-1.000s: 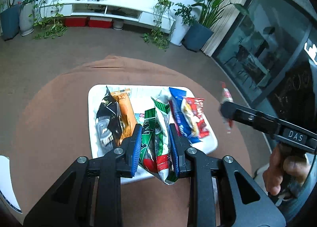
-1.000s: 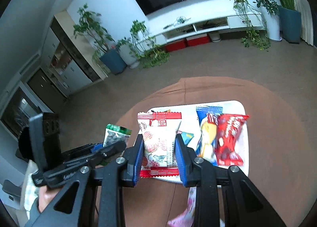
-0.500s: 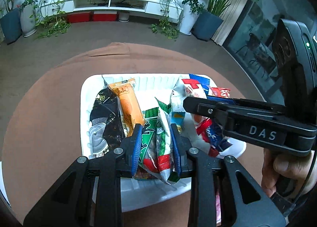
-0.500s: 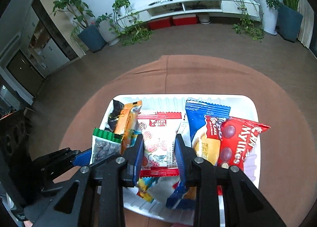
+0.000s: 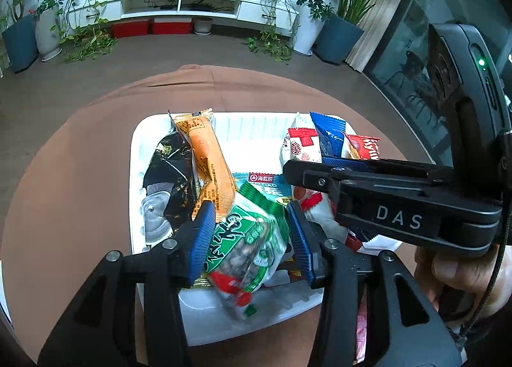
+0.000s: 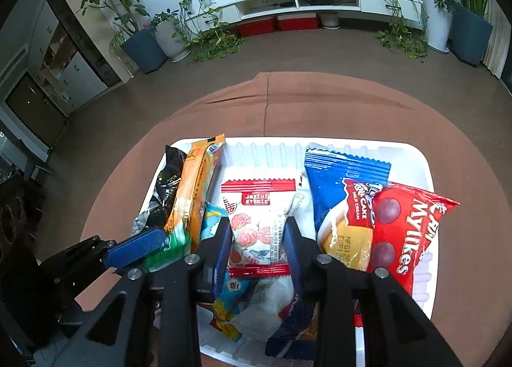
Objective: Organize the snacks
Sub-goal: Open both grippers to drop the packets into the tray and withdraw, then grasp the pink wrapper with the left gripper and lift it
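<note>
Tray (image 6: 425, 171): left jaws spread around 1 green packet (image 5: 246, 239); right jaws pinch 1 red-white packet (image 6: 259, 226).

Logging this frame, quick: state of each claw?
Left claw: open, green snack packet loose between its fingers, over the white tray.
Right claw: shut on the red-and-white snack packet.

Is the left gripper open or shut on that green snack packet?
Open: the left gripper has widened, its blue pads standing off the green snack packet, which lies blurred over the white tray.
</note>
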`<state>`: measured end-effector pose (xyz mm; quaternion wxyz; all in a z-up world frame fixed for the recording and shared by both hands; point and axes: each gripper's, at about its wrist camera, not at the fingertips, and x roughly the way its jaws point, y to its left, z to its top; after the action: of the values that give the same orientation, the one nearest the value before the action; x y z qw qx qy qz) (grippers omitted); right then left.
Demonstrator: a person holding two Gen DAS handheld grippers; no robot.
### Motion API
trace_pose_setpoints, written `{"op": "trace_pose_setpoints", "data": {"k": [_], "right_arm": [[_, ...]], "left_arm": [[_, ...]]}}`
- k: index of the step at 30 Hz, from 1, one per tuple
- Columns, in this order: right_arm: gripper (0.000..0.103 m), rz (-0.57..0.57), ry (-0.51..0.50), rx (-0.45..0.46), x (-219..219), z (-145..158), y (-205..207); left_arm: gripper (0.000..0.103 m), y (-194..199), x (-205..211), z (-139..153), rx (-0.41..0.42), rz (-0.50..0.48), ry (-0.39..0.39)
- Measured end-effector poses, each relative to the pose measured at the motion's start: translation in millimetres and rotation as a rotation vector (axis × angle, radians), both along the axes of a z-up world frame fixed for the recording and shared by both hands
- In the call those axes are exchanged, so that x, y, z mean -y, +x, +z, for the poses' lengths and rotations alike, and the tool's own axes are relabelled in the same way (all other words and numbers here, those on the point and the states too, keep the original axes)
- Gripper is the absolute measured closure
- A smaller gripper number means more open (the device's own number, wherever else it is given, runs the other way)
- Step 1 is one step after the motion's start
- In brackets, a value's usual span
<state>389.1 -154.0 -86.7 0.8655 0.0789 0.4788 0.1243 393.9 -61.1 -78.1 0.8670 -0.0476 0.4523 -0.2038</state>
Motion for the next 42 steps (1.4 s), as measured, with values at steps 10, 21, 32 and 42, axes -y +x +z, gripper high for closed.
{"op": "trace_pose_setpoints", "data": {"k": [10, 21, 32, 42], "right_arm": [[0.045, -0.013, 0.026, 0.048, 2.5, 15.1, -17.6], [0.012, -0.139, 0.198, 0.236, 64.7, 57.5, -115.8], [0.006, -0.416, 0.277, 0.164, 135.9, -17.6, -258.4], [0.013, -0.411, 0.227, 0.181, 124.9, -39.2, -287.8]], "left_arm": [[0.032, -18.9, -12.0, 13.3, 0.035, 0.030, -0.015], [0.005, -92.2, -13.5, 33.6, 0.078, -0.013, -0.018], [0.001, -147.0, 49.5, 2.3, -0.004, -0.119, 0.055], [0.015, -136.0, 112.9, -25.7, -0.045, -0.155, 0.221]]}}
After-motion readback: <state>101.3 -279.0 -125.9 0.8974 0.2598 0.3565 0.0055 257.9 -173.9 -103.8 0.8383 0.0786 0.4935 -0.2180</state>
